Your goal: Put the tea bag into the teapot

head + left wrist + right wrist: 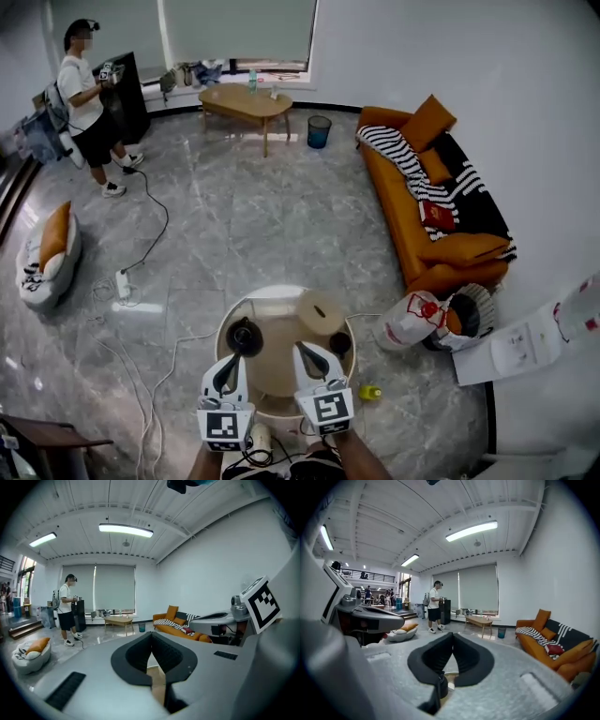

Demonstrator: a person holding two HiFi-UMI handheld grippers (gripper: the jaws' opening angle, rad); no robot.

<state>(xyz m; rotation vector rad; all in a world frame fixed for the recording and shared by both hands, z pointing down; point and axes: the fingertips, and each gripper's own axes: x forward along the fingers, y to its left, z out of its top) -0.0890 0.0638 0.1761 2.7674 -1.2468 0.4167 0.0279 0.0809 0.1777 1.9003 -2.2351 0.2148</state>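
A small round table (pixel 281 375) stands just ahead of me. On it are a black teapot (pixel 245 336) at the left, a round tan lid-like disc (pixel 320 314) at the back and a dark cup (pixel 339 343) at the right. My left gripper (pixel 228 362) points at the teapot from just behind it, jaws shut and empty (pixel 151 637). My right gripper (pixel 302 350) hovers over the table's middle, also shut (pixel 453 637), with nothing seen between its pads. Below its jaws a dark vessel (pixel 440 688) and a small pale scrap (pixel 450 685) show. No tea bag is clearly recognisable.
An orange sofa (pixel 441 202) with a striped throw lines the right wall. A white bag (pixel 410 320) and a basket (pixel 467 317) sit beside the table, and a yellow item (pixel 370 393) lies on the floor. Cables (pixel 150 234) cross the marble floor. A person (pixel 89 108) stands far left by a wooden coffee table (pixel 246 101).
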